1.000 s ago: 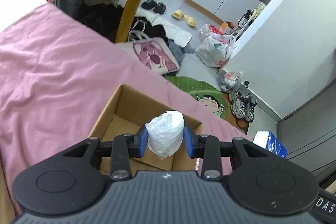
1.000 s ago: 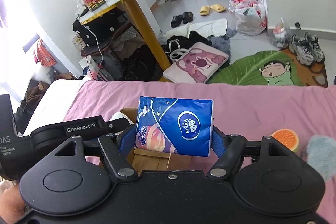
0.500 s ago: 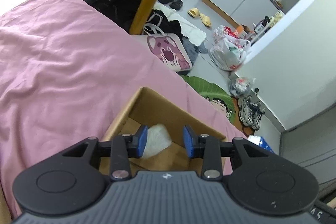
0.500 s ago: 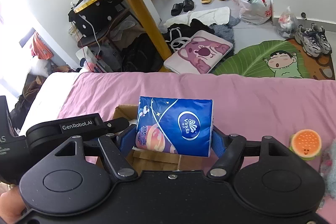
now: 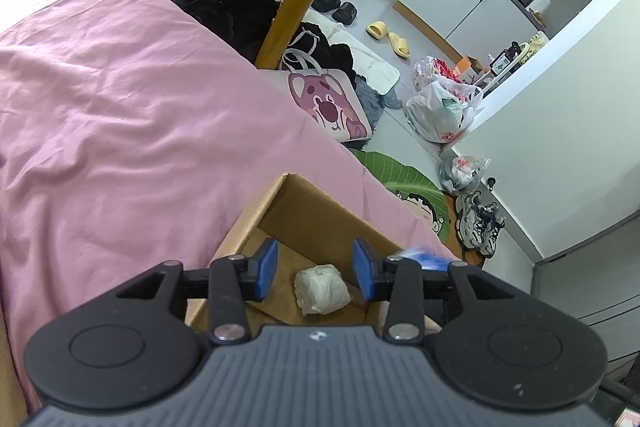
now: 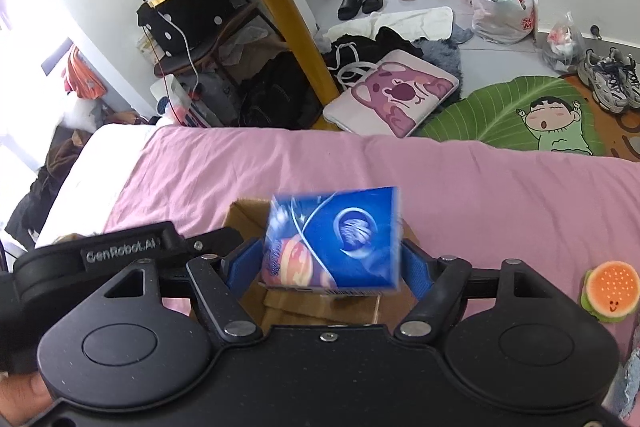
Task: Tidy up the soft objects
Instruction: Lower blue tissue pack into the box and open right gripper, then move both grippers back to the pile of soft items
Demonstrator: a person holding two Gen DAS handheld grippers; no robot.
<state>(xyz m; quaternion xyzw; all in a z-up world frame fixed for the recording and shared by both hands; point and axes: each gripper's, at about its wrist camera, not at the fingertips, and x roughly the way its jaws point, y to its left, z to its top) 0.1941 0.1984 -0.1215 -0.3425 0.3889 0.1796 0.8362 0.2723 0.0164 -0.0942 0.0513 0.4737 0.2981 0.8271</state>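
Hovering above the cardboard box [image 5: 320, 223], the left tool [image 5: 314, 269] has its fingers spread with nothing between them; a white wrapped bundle [image 5: 322, 289] lies on the box floor below. The right tool [image 6: 328, 267] looks spread too, with the blue tissue pack [image 6: 334, 237] blurred between its fingers [image 6: 416, 271] and apparently loose over the box, though I cannot tell whether it is fully released. Beyond, a burger-shaped squishy toy [image 6: 610, 291] lies on the pink bedsheet [image 6: 460, 183], well apart from the box. My worry: the pack is tilted, so it could catch the box rim and tumble onto the sheet, or the two tools could collide.
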